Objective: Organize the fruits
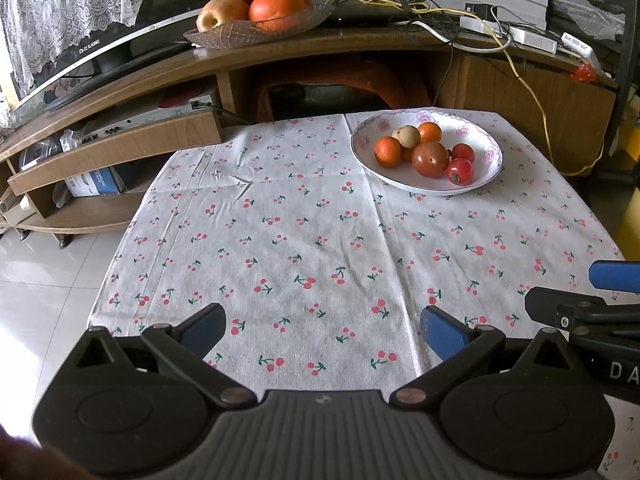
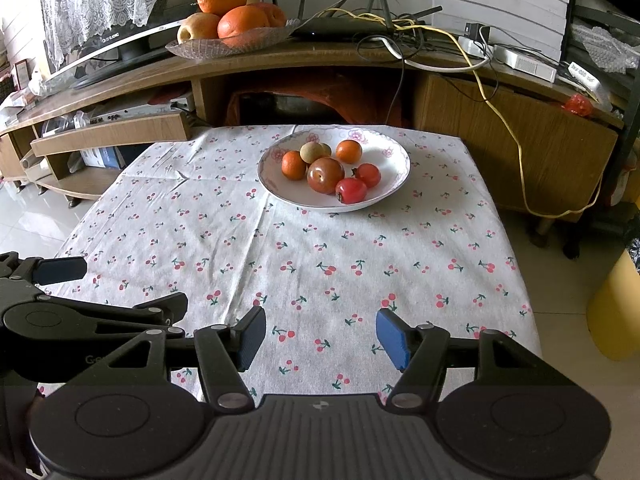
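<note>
A white flowered bowl [image 1: 486, 142] [image 2: 394, 158] stands at the far side of the cherry-print tablecloth [image 1: 320, 240] [image 2: 320, 248]. It holds several small fruits: small oranges [image 1: 387, 151] [image 2: 293, 165], a brownish-red round fruit [image 1: 430, 159] [image 2: 325, 175], small red fruits [image 1: 460, 171] [image 2: 351, 190] and a tan longan [image 1: 409, 135] [image 2: 313, 152]. My left gripper [image 1: 322, 328] is open and empty over the near cloth. My right gripper [image 2: 320, 338] is open and empty, beside the left one.
A glass dish [image 1: 256, 30] [image 2: 230, 44] with large oranges and an apple sits on the wooden TV cabinet [image 1: 360, 46] behind the table. A TV, a router and tangled cables [image 2: 440, 40] are also there. A yellow object [image 2: 616, 312] stands on the floor at right.
</note>
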{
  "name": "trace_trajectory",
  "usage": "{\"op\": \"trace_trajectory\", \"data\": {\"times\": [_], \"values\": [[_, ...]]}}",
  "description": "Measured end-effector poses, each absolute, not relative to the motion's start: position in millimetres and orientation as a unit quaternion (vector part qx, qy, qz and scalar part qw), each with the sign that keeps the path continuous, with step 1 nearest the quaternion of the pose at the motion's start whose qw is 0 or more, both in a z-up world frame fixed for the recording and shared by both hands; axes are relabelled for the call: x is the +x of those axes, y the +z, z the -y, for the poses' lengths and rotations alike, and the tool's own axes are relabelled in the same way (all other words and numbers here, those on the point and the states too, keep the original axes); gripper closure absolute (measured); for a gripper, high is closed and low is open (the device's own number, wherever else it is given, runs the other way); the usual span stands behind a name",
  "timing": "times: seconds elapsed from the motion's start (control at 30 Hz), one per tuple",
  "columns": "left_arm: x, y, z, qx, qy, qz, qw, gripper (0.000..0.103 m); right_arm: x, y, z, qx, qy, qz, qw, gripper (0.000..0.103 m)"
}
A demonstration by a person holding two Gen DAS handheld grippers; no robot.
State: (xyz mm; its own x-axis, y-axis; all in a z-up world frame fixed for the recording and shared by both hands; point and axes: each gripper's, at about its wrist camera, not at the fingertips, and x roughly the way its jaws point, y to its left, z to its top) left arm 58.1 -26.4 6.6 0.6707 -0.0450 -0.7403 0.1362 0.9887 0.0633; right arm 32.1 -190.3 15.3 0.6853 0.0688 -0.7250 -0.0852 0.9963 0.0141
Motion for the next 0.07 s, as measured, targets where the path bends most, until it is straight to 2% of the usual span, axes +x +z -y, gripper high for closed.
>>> {"op": "trace_trajectory", "data": {"times": [0.07], "values": [[57.5,5.6,25.4,0.055,-0.048,-0.403,0.912,0.0,31.9,14.6,190.5,-0.009,0.043,-0.396,0.917,0.041]]}}
